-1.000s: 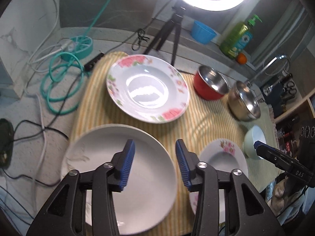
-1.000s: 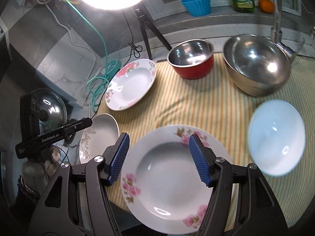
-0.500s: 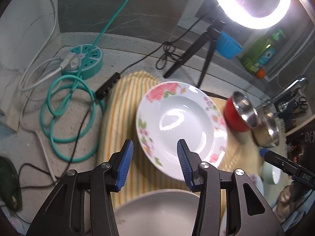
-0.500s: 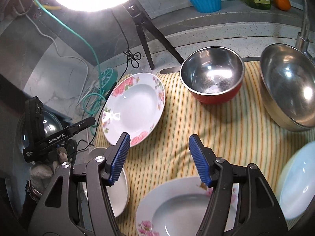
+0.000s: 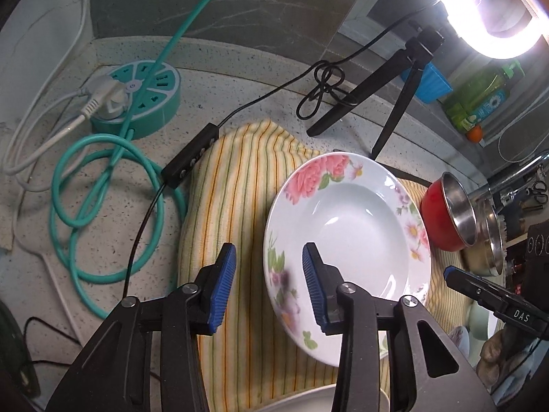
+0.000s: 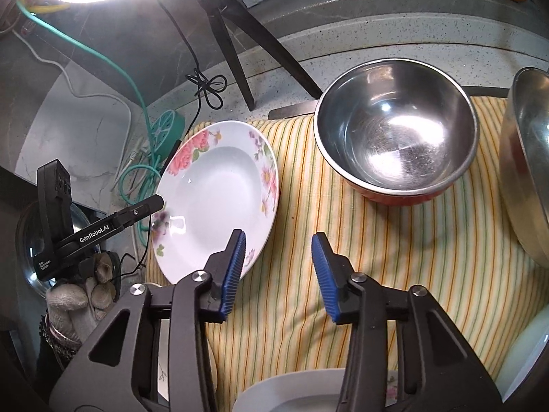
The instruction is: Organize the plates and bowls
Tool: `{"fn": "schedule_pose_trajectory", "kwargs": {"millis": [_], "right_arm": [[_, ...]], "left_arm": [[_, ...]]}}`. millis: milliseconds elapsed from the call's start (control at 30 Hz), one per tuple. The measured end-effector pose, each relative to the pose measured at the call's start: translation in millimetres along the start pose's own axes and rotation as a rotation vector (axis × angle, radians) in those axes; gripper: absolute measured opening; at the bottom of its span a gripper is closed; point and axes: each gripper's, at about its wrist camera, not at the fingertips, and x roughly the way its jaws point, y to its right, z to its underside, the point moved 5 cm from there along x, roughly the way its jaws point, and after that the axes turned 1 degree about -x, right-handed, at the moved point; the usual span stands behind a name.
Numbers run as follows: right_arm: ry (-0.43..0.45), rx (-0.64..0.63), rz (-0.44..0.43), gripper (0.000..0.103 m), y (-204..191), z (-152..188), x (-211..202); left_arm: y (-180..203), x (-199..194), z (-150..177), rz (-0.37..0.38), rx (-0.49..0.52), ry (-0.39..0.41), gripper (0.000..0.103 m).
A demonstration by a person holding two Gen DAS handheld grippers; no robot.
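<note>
A deep floral plate (image 5: 346, 240) lies at the far left of the striped cloth (image 5: 236, 206). My left gripper (image 5: 268, 285) straddles the plate's left rim; its jaws are closing, and the pads do not touch the rim. My right gripper (image 6: 278, 273) hangs at the plate's (image 6: 219, 199) right rim, which sits just inside its left finger (image 6: 235, 271). Its jaws are closing too, with mostly cloth between them. Across the plate, a finger of the left gripper (image 6: 151, 206) shows over the opposite rim. The red bowl (image 6: 394, 137) with a steel inside stands to the right.
A large steel bowl (image 6: 528, 189) stands right of the red one. A plain white plate (image 5: 308, 401), a small floral plate (image 6: 298, 395) and a pale bowl (image 6: 528, 353) lie nearer. The ring-light tripod (image 5: 394, 103), teal power strip (image 5: 137, 99) and cables crowd the counter behind and left.
Both grippers have moved forward and down from the near plates to the far floral plate, one on each side of it. Both pairs of jaws have narrowed.
</note>
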Motion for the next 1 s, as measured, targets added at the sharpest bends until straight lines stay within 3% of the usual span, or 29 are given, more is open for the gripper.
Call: {"fn": "schedule_pose_trajectory", "kwargs": {"millis": [167,433,667,1000], "right_arm": [[-0.015,-0.017,0.0,0.032,-3.5,-2.9,10.1],[-0.039,-0.034,0.008,0.021,-7.4,-10.0,28.9],[-0.047,-0.06,0.011,0.013,-12.8,-9.3,36.3],[-0.056,-0.02,-0.015,0.013,-9.8,-8.6,33.3]], "left_arm": [[-2.5,7.9,-3.0,0.013,-0.011,-0.018,0.025],[3.2,14.2,-7.2,0.017,0.02,-0.024,0.018],[5.0,16.7,-7.2,0.013,0.027,-0.025,0.018],[10.4,14.0,-3.1,0.007,0.019,-0.025,0.018]]}}
